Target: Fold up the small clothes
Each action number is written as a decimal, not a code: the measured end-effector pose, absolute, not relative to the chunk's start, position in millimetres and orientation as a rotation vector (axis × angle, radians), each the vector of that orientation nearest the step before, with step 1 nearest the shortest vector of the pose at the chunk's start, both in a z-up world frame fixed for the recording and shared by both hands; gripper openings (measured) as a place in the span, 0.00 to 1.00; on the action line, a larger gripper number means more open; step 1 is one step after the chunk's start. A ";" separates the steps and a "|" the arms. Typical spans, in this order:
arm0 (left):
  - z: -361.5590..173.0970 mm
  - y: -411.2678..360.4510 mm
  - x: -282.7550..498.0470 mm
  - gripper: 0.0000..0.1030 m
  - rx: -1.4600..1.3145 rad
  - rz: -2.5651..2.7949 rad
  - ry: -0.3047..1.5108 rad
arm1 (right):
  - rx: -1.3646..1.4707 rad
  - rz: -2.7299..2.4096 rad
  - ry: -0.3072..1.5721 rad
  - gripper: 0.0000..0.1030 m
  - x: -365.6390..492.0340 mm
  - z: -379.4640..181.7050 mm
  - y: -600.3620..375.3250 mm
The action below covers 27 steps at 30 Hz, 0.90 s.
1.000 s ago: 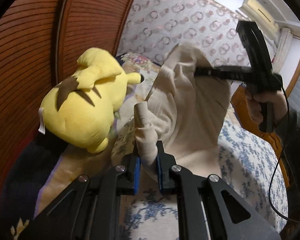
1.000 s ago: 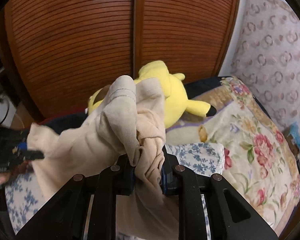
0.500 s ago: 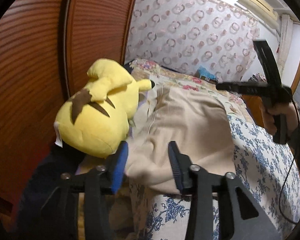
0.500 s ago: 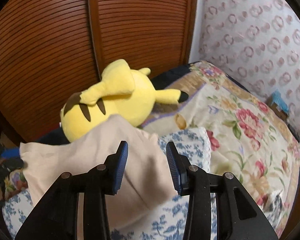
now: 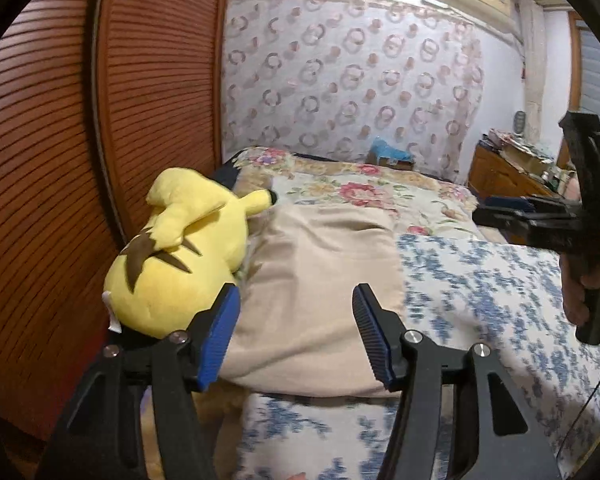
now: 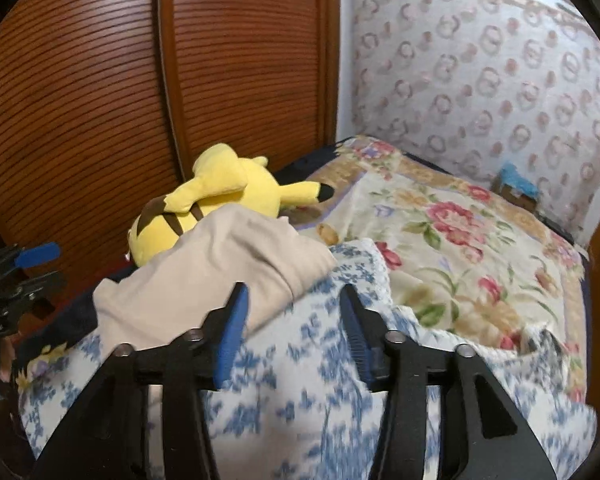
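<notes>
Letting go of the beige garment (image 5: 320, 280), I am holding my left gripper (image 5: 296, 336) above its near edge, jaws spread and nothing between them. My right gripper (image 6: 290, 334) is likewise released over the blue-flowered cover (image 6: 300, 400), beside the cloth and clear of it. Both sets of jaws have just been opening, and the garment is now lying flat on the bed, its far edge touching the yellow plush toy (image 5: 180, 256) and reaching toward the rose-patterned quilt (image 5: 364, 196). By my reading, I am finishing a fold and backing off. The next move is calling for a fresh hold, probably on two corners of one edge, so that I can be doubling the cloth over once more. The toy is crowding the left side, and I am judging that a careless reach there could be snagging it.
</notes>
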<state>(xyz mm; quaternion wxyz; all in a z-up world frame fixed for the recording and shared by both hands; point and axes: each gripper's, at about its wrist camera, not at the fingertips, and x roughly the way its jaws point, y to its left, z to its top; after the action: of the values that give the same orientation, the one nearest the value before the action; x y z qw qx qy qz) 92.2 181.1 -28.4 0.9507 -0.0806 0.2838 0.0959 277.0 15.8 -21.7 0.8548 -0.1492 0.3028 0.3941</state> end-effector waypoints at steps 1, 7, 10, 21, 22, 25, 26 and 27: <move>-25.0 171.4 92.0 0.56 -0.151 0.184 0.571 | -0.307 0.820 0.630 0.61 271.3 -19.8 8.8; -15.1 127.1 88.5 0.56 -0.104 0.111 0.546 | -0.256 0.754 0.593 0.76 230.5 -12.3 -45.7; -12.3 104.0 86.5 0.56 -0.090 0.066 0.540 | -0.225 0.711 0.581 0.81 211.9 -11.7 -72.5; 10.5 29.4 74.8 0.56 -0.031 -0.043 0.493 | -0.107 0.487 0.474 0.83 142.0 8.9 -168.5; 13.5 25.3 73.5 0.56 -0.028 -0.047 0.487 | -0.093 0.467 0.462 0.83 135.8 13.3 -177.8; 28.7 7.7 65.7 0.56 -0.009 -0.060 0.456 | -0.072 0.424 0.423 0.83 120.1 28.1 -200.4; 33.2 3.7 63.5 0.56 -0.007 -0.063 0.448 | -0.064 0.409 0.409 0.83 115.5 33.3 -207.3; 35.6 3.2 63.1 0.56 -0.006 -0.067 0.443 | -0.056 0.402 0.400 0.83 111.7 36.5 -212.5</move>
<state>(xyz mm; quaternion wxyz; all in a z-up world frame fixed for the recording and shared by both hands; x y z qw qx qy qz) 63.1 3.2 35.6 0.9750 -0.0031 0.2197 -0.0330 111.7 -212.5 36.5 0.9596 -0.0278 0.1975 0.1983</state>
